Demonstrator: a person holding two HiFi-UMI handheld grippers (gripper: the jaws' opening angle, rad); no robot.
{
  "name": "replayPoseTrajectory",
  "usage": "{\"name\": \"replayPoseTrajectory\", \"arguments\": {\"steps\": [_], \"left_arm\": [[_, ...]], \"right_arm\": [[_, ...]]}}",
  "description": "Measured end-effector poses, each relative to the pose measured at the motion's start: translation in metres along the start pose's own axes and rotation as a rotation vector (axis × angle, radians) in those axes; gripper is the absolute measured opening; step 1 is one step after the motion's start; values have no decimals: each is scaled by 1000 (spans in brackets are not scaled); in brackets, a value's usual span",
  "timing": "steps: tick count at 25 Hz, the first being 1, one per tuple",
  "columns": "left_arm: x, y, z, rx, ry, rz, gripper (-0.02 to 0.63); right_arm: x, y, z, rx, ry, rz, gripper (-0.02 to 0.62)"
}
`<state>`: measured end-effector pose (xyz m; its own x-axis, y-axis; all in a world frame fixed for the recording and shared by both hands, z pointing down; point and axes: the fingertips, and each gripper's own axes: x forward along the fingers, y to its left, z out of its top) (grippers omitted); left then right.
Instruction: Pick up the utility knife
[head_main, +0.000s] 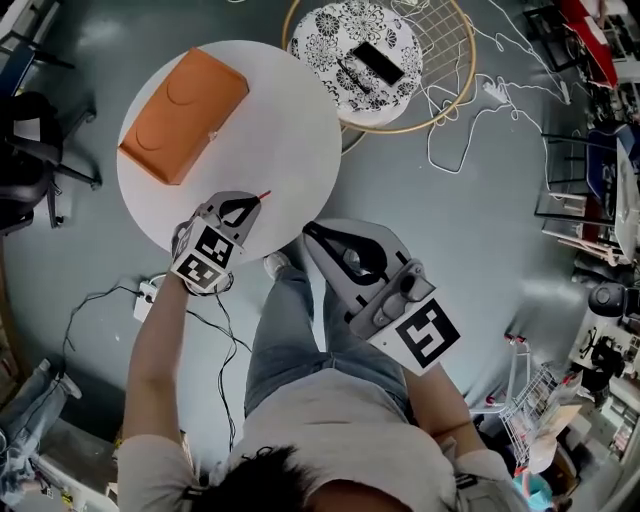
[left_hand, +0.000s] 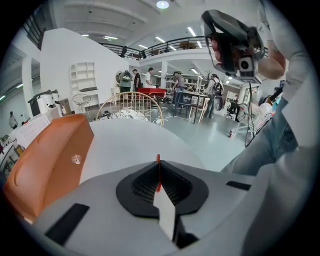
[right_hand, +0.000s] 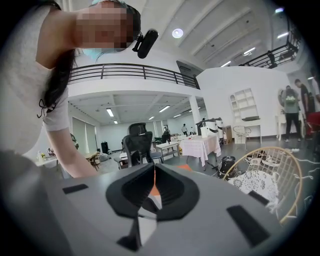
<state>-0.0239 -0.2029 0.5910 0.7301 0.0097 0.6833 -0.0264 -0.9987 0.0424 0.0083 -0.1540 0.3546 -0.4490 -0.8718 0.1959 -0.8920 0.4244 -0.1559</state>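
My left gripper (head_main: 250, 203) hangs over the near edge of the round white table (head_main: 290, 150). Its jaws are shut on the utility knife (head_main: 262, 195), of which only a thin red tip pokes out. In the left gripper view the knife (left_hand: 158, 172) shows as a narrow red sliver pinched between the closed jaws of that gripper (left_hand: 158, 162). My right gripper (head_main: 310, 232) is off the table, above the person's knee, shut with nothing in it; in the right gripper view its jaws (right_hand: 154, 167) meet.
An orange box (head_main: 183, 113) lies on the table's far left part. Beyond the table stands a flower-patterned stool (head_main: 355, 60) inside a wire hoop. White cables (head_main: 470, 110) trail over the floor, and a power strip (head_main: 148, 292) lies near the left arm.
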Motion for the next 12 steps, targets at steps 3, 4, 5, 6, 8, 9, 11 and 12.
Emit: {"name": "replayPoseTrajectory", "arguments": {"steps": [3, 4, 5, 6, 8, 9, 11, 12], "left_arm": [[-13, 0, 13, -36, -31, 41, 14], [-19, -1, 20, -49, -52, 54, 14], [-25, -2, 28, -62, -75, 68, 14], [-31, -2, 35, -76, -99, 85, 14], [-45, -2, 48, -107, -147, 120, 14], [-52, -2, 56, -123, -173, 139, 12], [-68, -3, 71, -153, -229, 179, 14], [-77, -5, 79, -165, -257, 200, 14]], "right_arm": [[-4, 2, 5, -5, -6, 20, 14], [-5, 3, 7, -8, -9, 30, 14], [-6, 5, 10, -13, -13, 41, 15], [-7, 6, 12, -19, -16, 53, 14], [-7, 8, 18, -31, -23, 78, 14], [-6, 9, 21, -36, -26, 91, 15], [-7, 11, 27, -45, -32, 118, 14], [-8, 13, 30, -52, -36, 132, 14]]}}
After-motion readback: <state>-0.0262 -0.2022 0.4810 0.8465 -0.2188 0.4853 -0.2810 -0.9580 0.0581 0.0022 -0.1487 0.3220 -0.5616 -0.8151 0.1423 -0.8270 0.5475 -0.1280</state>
